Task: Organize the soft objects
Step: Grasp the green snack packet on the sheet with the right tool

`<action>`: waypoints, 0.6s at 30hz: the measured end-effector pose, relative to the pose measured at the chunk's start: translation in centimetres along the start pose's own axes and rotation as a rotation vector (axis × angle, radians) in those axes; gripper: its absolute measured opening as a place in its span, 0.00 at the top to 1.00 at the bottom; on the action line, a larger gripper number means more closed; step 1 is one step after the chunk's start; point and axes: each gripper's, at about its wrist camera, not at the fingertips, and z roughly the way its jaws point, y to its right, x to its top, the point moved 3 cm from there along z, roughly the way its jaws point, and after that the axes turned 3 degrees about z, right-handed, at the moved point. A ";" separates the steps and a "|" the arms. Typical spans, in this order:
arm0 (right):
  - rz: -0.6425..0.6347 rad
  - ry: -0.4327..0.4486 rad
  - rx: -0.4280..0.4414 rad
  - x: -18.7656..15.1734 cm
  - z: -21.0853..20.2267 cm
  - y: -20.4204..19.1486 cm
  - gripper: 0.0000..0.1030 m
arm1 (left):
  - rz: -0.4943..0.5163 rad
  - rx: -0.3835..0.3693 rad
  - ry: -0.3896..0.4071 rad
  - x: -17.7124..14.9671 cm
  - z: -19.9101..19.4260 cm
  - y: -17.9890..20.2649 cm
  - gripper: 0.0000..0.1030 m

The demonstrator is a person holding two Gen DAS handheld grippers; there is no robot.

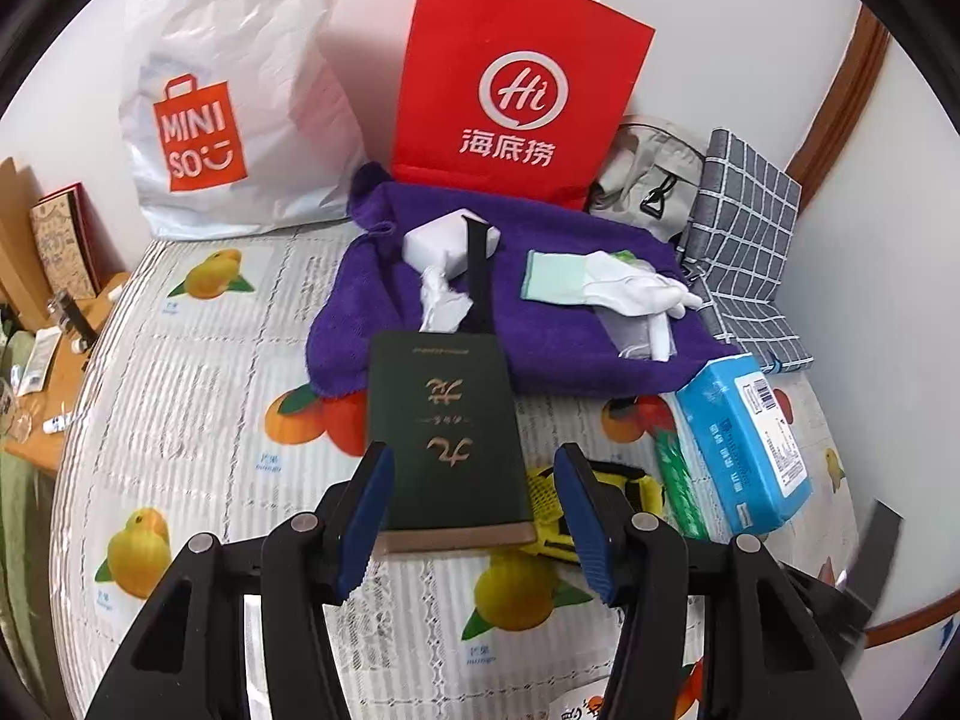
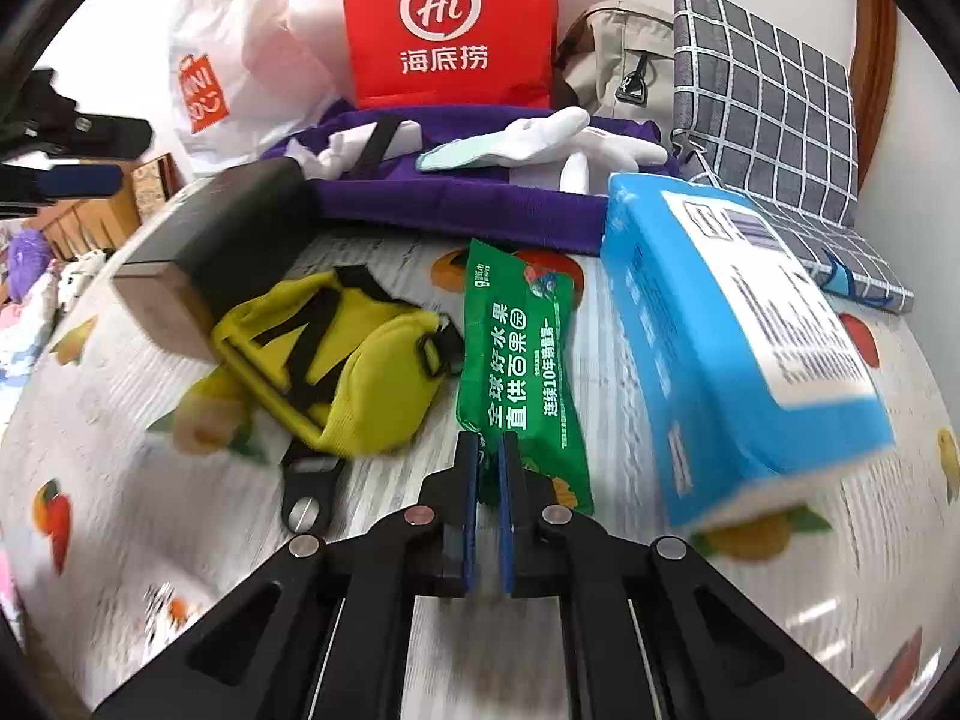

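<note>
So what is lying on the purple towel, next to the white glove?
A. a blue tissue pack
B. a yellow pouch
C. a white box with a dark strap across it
C: the white box sits on the purple towel beside the white glove.

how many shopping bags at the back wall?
2. The white Miniso plastic bag leans on the wall at back left; the red paper bag stands right of it, behind the purple towel. More could be hidden behind them.
</note>
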 end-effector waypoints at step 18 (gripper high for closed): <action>-0.024 0.017 0.060 -5.9 -7.0 4.0 0.36 | -0.009 0.014 -0.112 -6.3 3.6 4.0 0.48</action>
